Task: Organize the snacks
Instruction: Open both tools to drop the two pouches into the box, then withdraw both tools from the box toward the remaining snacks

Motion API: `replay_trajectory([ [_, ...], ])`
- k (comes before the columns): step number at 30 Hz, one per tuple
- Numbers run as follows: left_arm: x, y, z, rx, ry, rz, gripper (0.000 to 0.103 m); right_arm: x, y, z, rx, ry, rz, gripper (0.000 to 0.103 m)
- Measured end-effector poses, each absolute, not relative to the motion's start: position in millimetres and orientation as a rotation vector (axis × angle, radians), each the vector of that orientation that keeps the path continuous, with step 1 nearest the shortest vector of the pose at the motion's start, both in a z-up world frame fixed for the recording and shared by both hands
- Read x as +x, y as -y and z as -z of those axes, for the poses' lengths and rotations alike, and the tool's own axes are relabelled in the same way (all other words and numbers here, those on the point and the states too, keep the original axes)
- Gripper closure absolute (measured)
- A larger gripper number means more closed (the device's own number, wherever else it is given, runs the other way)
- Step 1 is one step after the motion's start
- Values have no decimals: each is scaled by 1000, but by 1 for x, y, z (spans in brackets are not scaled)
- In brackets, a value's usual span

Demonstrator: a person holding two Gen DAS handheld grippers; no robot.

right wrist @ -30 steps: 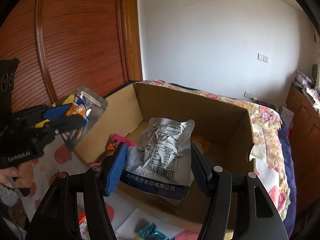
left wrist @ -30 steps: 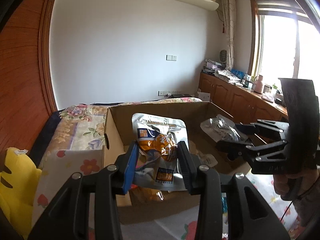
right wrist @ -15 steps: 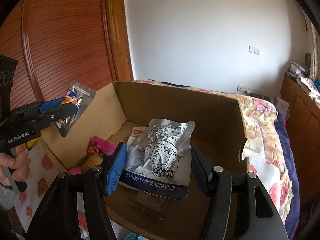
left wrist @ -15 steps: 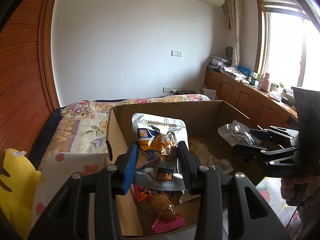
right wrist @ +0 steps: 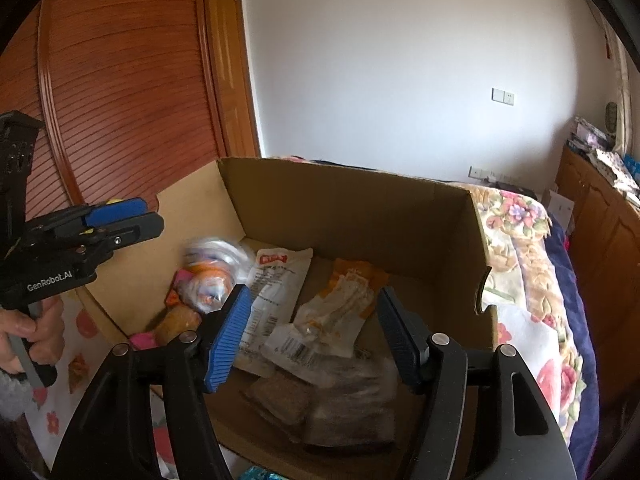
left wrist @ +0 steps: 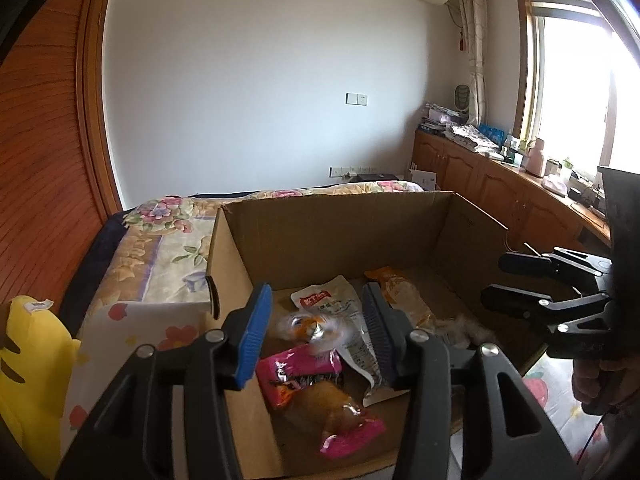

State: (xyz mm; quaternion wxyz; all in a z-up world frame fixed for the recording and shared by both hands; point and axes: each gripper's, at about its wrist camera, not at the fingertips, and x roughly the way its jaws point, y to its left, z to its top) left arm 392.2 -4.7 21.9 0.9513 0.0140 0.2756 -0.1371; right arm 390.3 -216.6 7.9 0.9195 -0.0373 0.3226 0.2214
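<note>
Left gripper (left wrist: 316, 330) hovers over the cardboard box (left wrist: 332, 224), jaws spread wide, nothing between them. In the right wrist view its body reads "GenRobot.AI", with a hand (right wrist: 28, 332) on the handle. A blurred orange-and-silver packet (left wrist: 316, 330) is inside the box, just above a pink packet (left wrist: 298, 372). A white pouch (right wrist: 272, 280) carries a red label, text unreadable. Right gripper (right wrist: 312, 328) is over the box, jaws wide, empty; a blurred silver pouch (right wrist: 352, 396) lies just below it.
</note>
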Motion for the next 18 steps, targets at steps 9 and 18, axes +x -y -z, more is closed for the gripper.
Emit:
replay_trajectory([
  [9, 360, -6, -42, 31, -530, 279, 55, 360, 219, -33, -75, -632, -449, 36],
  [18, 309, -26, -63, 60, -503, 262, 53, 306, 220, -63, -80, -608, -439, 36],
])
